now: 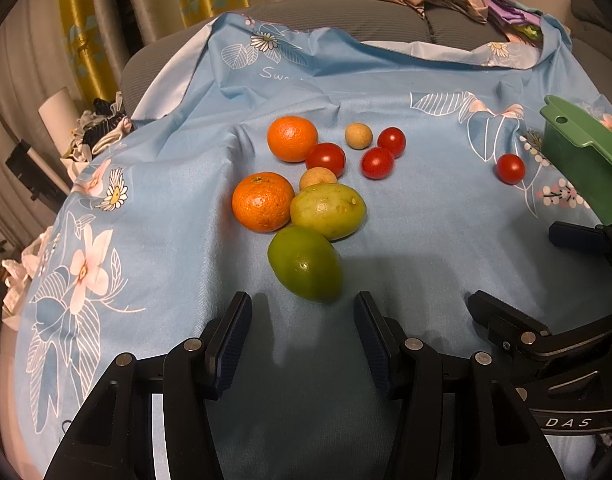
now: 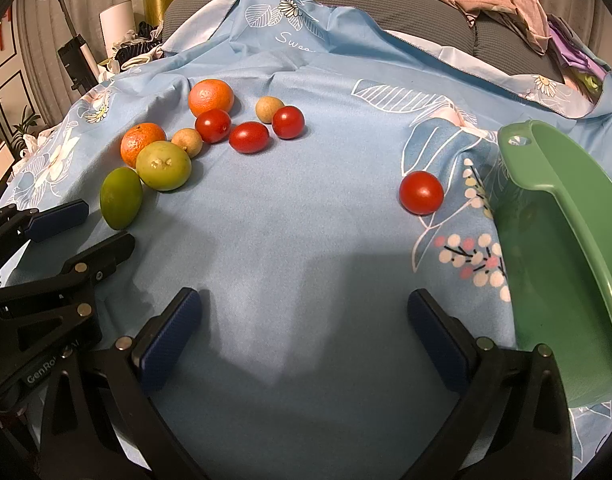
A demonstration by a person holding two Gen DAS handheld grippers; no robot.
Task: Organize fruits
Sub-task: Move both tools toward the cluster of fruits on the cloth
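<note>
Probably going for the dark green fruit (image 1: 304,264) first, sitting nearest on the blue floral cloth (image 1: 426,240) at the front of the pile, touching the yellow-green fruit (image 1: 328,210) and close to a mandarin (image 1: 262,201). Left gripper (image 1: 301,320) just short of it, spread wide and empty; right gripper (image 2: 306,320) likewise wide and empty beside the green tray (image 2: 566,240). Best to straddle the narrow sides, squeeze gently, lift straight up so the neighbours don't roll.
</note>
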